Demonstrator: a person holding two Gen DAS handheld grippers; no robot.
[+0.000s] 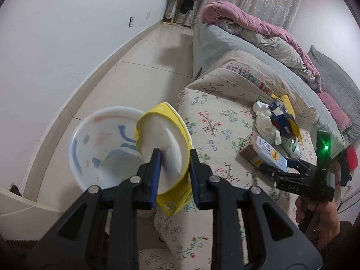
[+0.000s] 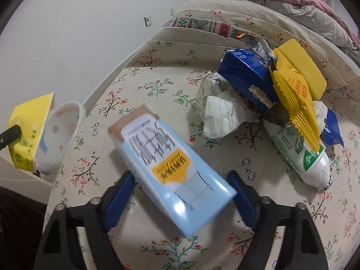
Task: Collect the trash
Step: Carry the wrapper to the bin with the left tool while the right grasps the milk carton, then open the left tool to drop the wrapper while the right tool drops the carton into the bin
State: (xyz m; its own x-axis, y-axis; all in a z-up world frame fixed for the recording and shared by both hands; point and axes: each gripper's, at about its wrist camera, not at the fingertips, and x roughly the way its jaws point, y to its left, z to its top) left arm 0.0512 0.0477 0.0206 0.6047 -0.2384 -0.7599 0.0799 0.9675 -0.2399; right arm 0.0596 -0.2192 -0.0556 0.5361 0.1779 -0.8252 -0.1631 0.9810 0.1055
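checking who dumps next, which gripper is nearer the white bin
Left. The left gripper holds a yellow box right at the white bin's rim; the right gripper straddles a light blue carton further along the floral cushion.

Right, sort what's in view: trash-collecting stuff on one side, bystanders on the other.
Belongs to the job:
- yellow box, held in the left tongs
- white bin
- light blue carton, between the right tongs
- crumpled tissue
- blue box
- yellow wrapper
- white-green tube

Just lying about:
- floral cover
- pink quilt
- grey pillow
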